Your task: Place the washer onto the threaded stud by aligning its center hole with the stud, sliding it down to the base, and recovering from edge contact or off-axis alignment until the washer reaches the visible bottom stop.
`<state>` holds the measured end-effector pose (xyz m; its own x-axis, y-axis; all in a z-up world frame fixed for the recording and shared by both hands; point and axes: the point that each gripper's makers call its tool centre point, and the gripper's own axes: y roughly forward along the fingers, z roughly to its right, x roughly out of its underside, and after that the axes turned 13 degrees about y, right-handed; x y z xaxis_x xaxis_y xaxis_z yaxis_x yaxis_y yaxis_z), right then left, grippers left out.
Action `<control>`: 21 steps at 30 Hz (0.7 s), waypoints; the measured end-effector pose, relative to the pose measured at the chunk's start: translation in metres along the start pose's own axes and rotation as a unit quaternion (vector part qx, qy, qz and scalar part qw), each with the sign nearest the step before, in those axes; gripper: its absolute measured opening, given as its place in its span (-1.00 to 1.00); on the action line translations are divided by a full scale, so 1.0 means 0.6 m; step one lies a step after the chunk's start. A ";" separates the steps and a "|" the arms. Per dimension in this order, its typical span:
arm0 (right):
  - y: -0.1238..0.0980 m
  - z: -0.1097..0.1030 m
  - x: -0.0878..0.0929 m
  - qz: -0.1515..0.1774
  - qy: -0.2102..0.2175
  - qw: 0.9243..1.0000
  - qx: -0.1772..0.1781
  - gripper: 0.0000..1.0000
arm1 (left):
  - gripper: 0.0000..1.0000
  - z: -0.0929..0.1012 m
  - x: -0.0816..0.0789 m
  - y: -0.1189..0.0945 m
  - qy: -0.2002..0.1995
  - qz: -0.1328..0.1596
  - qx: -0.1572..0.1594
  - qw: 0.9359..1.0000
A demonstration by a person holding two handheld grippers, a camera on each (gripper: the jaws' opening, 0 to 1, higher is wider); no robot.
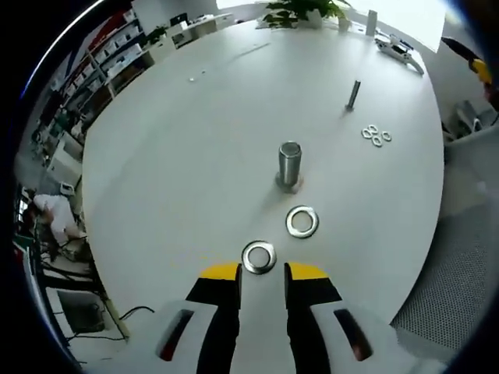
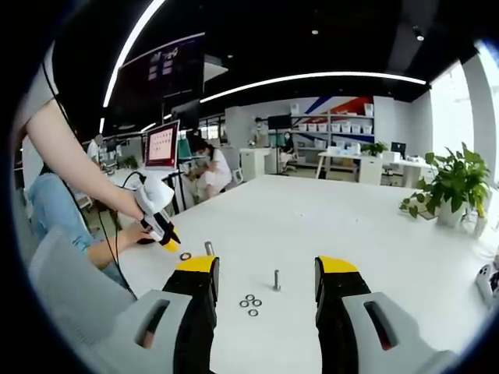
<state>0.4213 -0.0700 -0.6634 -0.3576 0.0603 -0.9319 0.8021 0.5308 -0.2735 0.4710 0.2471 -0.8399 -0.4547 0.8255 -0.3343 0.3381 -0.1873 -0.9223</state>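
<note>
An open-plan office or lab: a long white surface (image 2: pixel 327 226) under curved ceiling light strips (image 2: pixel 312 76), shelving with storage bins (image 2: pixel 331 125) along the far wall, a monitor (image 2: pixel 161 146), potted plants (image 2: pixel 452 183), and people seated, seemingly at workstations (image 2: pixel 210 167).

No readable text, labels, brands or numbers in either view. Right gripper view: monitor (image 2: pixel 161 145) standing beyond the far left edge of the tabletop (image 2: pixel 327 226) shows a red-and-white grid, characters too small to read. Dark wall screen (image 2: pixel 160 74) above that monitor carries faint coloured lines, illegible. Left gripper view: shelving (image 1: pixel 101 58) off the tabletop's far left corner holds boxes, any print on them blurred. Nothing legible on the tabletop's own surface
</note>
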 end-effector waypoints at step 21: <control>0.000 0.005 0.002 -0.002 0.004 1.000 0.005 0.04 | -0.63 -0.002 0.031 0.036 -0.011 -0.038 0.035 0.999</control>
<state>0.4222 -0.0723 -0.6654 -0.3652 0.0657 -0.9286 0.8057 0.5219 -0.2799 0.4706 0.2590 -0.8659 -0.4957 0.8269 -0.2657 0.2435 -0.1613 -0.9564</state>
